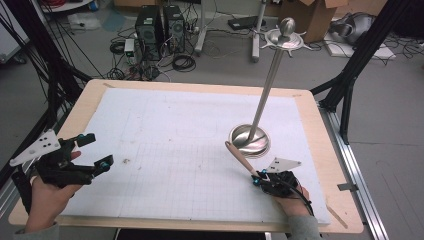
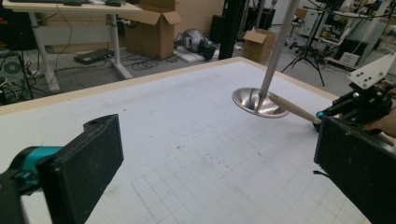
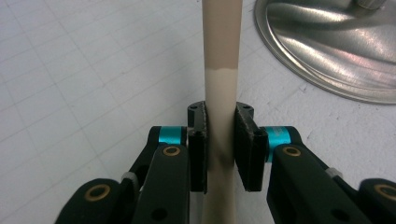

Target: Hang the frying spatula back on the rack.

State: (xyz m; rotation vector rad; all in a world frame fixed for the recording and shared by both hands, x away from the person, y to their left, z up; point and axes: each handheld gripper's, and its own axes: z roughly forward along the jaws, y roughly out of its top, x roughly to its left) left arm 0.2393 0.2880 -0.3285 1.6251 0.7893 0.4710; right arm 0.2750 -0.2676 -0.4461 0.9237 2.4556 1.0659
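A metal stand rises at the right of the white grid mat (image 1: 165, 150), with a round dish-like base (image 1: 248, 140) and a slanted pole (image 1: 267, 82) topped by a hooked crown (image 1: 285, 37). My right gripper (image 1: 259, 177) is shut on a long beige utensil handle (image 1: 240, 156), whose far end lies just beside the base. In the right gripper view the jaws pinch the handle (image 3: 222, 56) from both sides, with the base (image 3: 336, 51) ahead at the right. My left gripper (image 1: 97, 150) is held open at the table's left edge with nothing in it (image 2: 219, 163).
The mat lies on a wooden tabletop (image 1: 330, 150). Black frame posts (image 1: 350, 75) stand off the right and left sides. Computer towers (image 1: 160, 30), cables and cardboard boxes (image 1: 315, 15) are on the floor beyond the far edge.
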